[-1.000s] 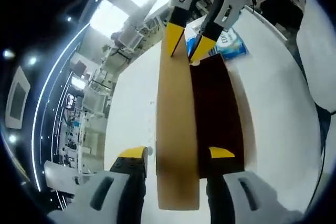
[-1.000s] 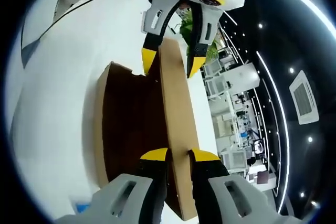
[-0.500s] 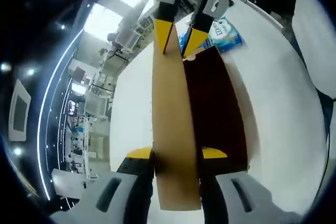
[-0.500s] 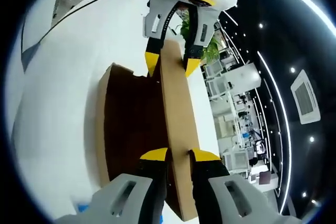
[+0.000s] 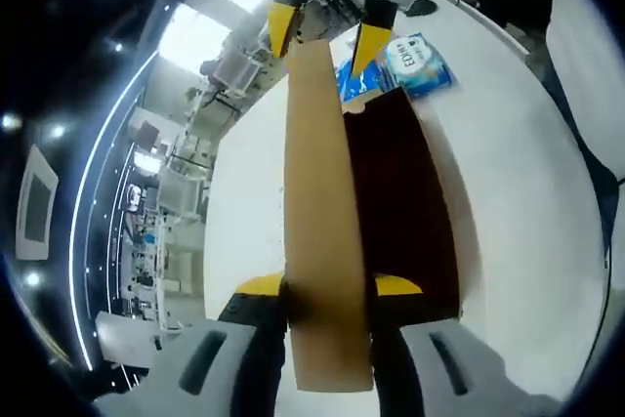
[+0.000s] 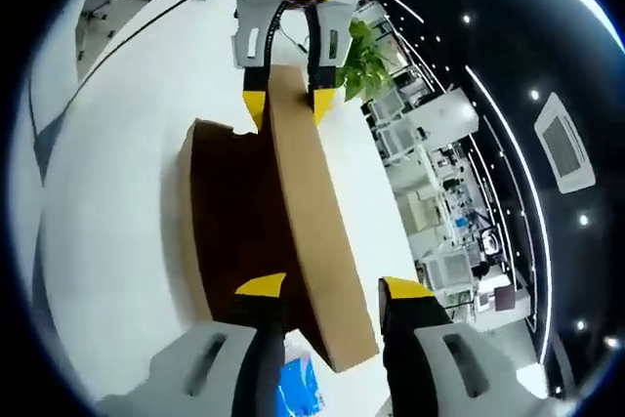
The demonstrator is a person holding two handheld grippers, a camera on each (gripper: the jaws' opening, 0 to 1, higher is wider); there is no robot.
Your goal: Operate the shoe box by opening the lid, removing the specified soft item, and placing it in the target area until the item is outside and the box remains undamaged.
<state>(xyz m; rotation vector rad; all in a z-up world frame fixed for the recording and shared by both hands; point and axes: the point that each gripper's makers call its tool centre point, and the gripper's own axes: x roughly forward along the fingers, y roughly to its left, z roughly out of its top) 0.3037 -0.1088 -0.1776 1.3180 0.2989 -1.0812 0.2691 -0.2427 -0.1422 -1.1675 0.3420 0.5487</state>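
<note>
A tan cardboard shoe box (image 5: 400, 192) (image 6: 229, 212) with a dark brown inside lies on the white table. Its lid (image 5: 322, 202) (image 6: 308, 212) stands raised on edge. My left gripper (image 5: 327, 285) is shut on the near end of the lid, and it is at the lid's far end in the right gripper view (image 6: 289, 103). My right gripper (image 6: 332, 288) is open, its jaws spread to either side of the lid's other end with gaps, as the left gripper view (image 5: 326, 31) also shows. A blue soft packet (image 5: 410, 61) (image 6: 298, 383) lies on the table just beyond the box's end.
The white table (image 5: 527, 192) (image 6: 107, 192) spreads around the box. A person's white sleeve (image 5: 586, 75) is at the right. A black cable (image 6: 127, 26) crosses the table's far side, and a green plant (image 6: 363, 70) stands behind the left gripper.
My right gripper has opened and let go of the lid's end. My left gripper stays shut on the lid, which is still raised.
</note>
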